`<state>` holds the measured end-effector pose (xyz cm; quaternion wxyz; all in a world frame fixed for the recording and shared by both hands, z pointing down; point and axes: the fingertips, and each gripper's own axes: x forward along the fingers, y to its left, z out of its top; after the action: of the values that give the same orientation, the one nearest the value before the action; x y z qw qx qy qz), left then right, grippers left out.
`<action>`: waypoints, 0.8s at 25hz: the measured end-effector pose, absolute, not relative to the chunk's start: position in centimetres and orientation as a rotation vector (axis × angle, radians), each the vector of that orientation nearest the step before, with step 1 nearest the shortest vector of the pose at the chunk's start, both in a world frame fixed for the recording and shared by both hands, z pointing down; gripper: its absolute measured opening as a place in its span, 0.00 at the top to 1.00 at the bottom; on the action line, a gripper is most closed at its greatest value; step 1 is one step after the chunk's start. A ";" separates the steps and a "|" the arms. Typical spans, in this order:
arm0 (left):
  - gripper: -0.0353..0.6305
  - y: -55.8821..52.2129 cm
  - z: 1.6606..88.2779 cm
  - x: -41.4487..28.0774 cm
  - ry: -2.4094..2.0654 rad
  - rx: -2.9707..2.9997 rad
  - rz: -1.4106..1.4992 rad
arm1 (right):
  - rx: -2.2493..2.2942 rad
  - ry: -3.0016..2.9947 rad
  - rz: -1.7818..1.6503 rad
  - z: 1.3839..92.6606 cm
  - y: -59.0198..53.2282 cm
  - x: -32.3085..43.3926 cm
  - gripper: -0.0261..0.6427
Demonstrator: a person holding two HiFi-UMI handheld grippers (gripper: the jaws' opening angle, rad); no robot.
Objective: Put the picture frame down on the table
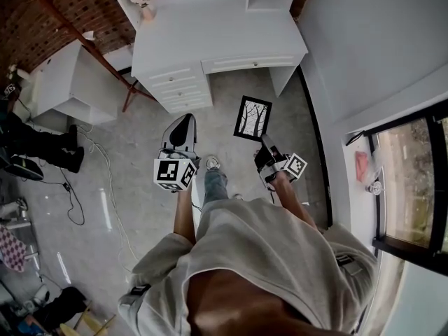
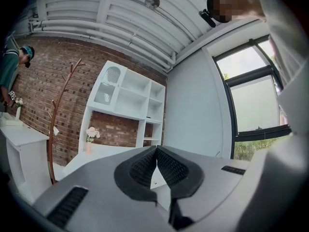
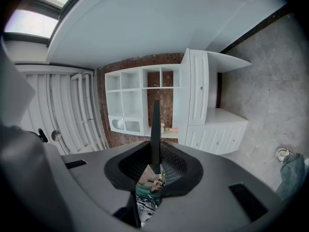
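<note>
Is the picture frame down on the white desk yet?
No, the picture frame is clamped in the right gripper, in the air over the floor, short of the white desk.

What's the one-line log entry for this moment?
right tongs: shut on picture frame | left tongs: shut, empty | frame: off the floor, not yet on white desk
</note>
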<state>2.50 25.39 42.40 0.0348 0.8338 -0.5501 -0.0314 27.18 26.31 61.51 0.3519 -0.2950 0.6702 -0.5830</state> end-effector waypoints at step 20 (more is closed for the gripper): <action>0.92 6.6 40.7 -5.7 -1.553 2.619 -0.169 | -0.865 1.704 -1.437 59.0 10.1 19.2 0.83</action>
<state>-5.69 6.59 40.74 0.0460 0.8579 -0.5088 -0.0553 19.19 10.13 58.95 0.3668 -0.3367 0.6630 -0.5591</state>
